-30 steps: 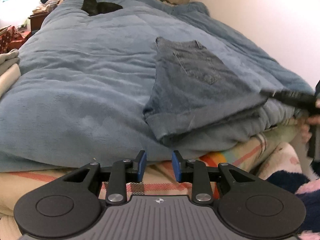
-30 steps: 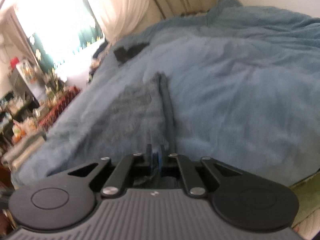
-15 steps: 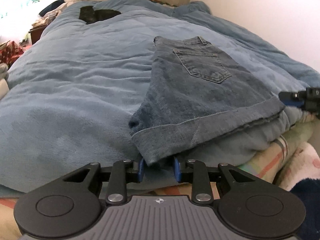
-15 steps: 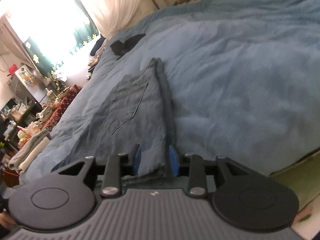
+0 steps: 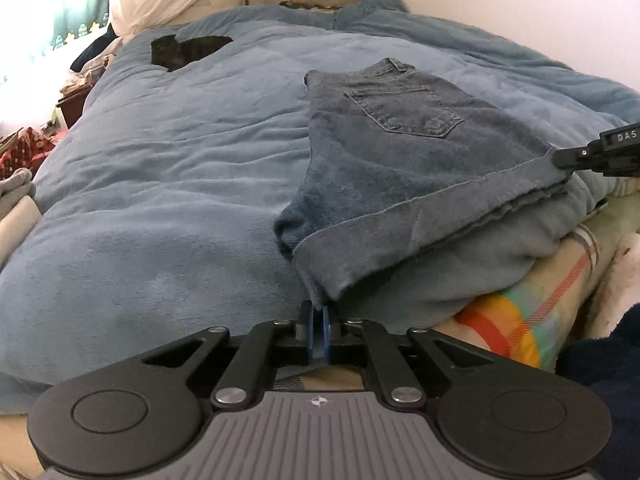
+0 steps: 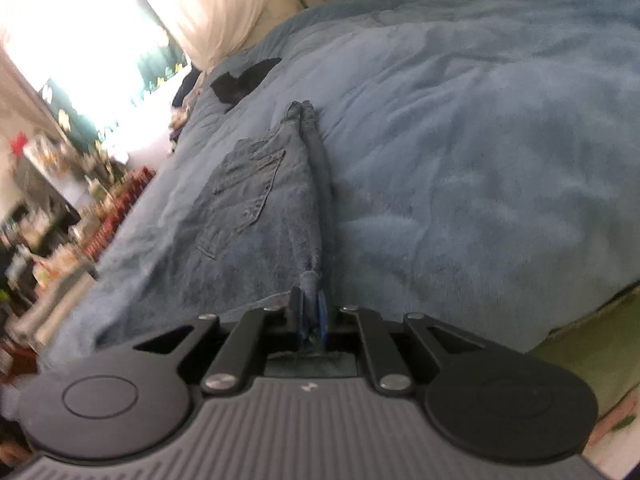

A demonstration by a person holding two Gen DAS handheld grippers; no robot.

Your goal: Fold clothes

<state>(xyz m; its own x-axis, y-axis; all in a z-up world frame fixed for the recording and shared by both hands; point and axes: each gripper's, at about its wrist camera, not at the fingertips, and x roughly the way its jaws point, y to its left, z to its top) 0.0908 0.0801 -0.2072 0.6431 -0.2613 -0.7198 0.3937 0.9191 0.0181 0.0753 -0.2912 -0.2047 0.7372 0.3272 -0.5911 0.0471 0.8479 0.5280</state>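
Blue denim shorts (image 5: 400, 152) lie folded in half on the blue blanket (image 5: 160, 160), back pocket up, cuffed hem toward me. My left gripper (image 5: 319, 332) is shut on the near left corner of that hem. In the right wrist view the shorts (image 6: 256, 216) run away along their folded edge. My right gripper (image 6: 311, 320) has its jaws closing, with the hem's right corner pinched between the blue pads. Its black tip (image 5: 560, 156) shows at the hem's right end in the left wrist view.
A black garment (image 5: 184, 46) lies far back on the blanket. A striped, colourful sheet (image 5: 520, 312) hangs at the bed's front edge. Folded pale clothes (image 5: 16, 188) sit at the left. A cluttered shelf area (image 6: 60, 220) stands beside the bed under a bright window.
The left gripper came forward to the hem corner and shut on it. The right gripper, shut earlier, opened around the other hem corner and closed on the denim.
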